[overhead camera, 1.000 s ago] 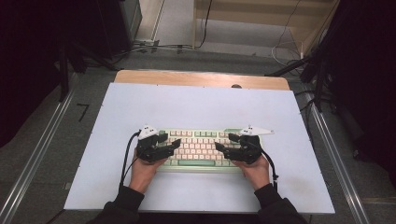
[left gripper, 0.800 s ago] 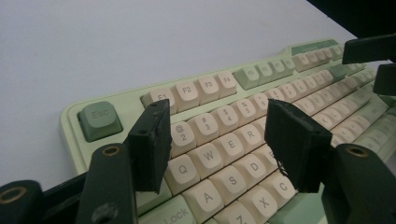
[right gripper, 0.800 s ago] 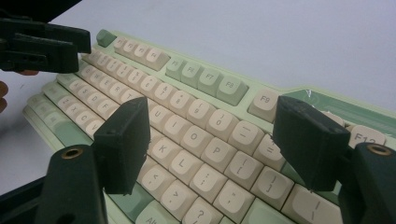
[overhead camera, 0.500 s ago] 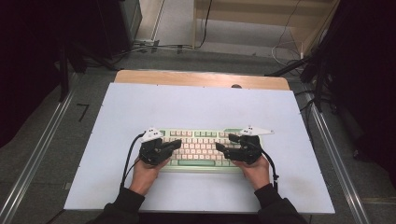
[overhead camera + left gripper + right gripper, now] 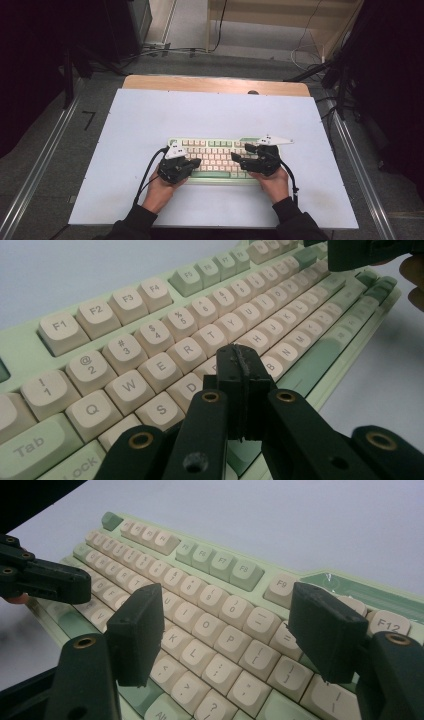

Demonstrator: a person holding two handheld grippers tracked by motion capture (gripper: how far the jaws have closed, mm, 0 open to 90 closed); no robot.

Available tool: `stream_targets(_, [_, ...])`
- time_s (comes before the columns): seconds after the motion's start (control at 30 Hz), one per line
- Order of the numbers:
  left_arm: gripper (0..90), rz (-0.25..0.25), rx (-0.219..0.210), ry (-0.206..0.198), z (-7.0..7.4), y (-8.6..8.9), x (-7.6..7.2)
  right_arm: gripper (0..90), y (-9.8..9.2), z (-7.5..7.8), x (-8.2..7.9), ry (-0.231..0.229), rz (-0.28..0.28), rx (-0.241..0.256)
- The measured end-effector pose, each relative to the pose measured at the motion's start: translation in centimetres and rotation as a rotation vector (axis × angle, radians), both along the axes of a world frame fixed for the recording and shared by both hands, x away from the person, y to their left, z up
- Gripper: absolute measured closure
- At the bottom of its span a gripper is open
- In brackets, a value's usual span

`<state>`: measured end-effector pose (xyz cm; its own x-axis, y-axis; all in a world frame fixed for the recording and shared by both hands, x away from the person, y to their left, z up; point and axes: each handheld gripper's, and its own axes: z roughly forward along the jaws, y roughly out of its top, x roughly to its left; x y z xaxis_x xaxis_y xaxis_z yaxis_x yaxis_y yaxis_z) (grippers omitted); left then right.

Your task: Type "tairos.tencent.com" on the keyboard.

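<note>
Figure: typing on a keyboard, viewed from above and along both tools. My left gripper (image 5: 244,371) has its jaws pressed together on nothing, forming a single blunt tip that hangs over the home row, just beside the D key (image 5: 191,387) and in front of the G/H region; whether the tip is touching a keycap I cannot tell. My right gripper (image 5: 227,625) is spread wide, its two pads standing apart above the K, L and P keys, with no key between them.

Change since one second ago: in the high view the left gripper (image 5: 178,167) has slid slightly rightward and toward the near edge of the keyboard (image 5: 220,145), while the right gripper (image 5: 257,159) has kept its station over the right half. I read this as repositioning between keystrokes, the closed left tip being the striking tool.

The keyboard, pale green with cream keys, lies square on the white table (image 5: 210,112) near its front edge, between my two hands. The next press should come down vertically to avoid clipping a neighbouring key.
</note>
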<state>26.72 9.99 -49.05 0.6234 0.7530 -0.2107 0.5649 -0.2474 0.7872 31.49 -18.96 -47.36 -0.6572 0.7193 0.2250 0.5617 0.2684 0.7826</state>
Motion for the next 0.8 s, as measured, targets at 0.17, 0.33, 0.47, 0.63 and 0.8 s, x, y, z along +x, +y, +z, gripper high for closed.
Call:
stream_targets(0.17, [90.0,0.003,0.021,0.011,-0.13,-0.08,0.06,29.2,0.02,-0.04,0.00,0.006,-0.002,0.000])
stream_targets(0.33, [90.0,0.002,0.033,0.016,-0.18,-0.16,0.08,29.4,-0.02,-0.07,0.03,0.004,-0.002,0.000])
stream_targets(0.47, [90.0,0.001,0.037,0.020,-0.25,-0.22,0.09,29.6,-0.03,-0.06,0.02,0.004,-0.003,-0.001])
stream_targets(0.63, [90.0,0.005,0.038,0.017,-0.33,-0.26,0.11,29.7,-0.03,-0.10,0.01,0.004,-0.002,0.001])
stream_targets(0.8, [71.9,0.056,-0.037,-0.050,0.37,0.63,0.02,29.8,-0.09,-0.10,0.02,0.004,-0.004,0.006])
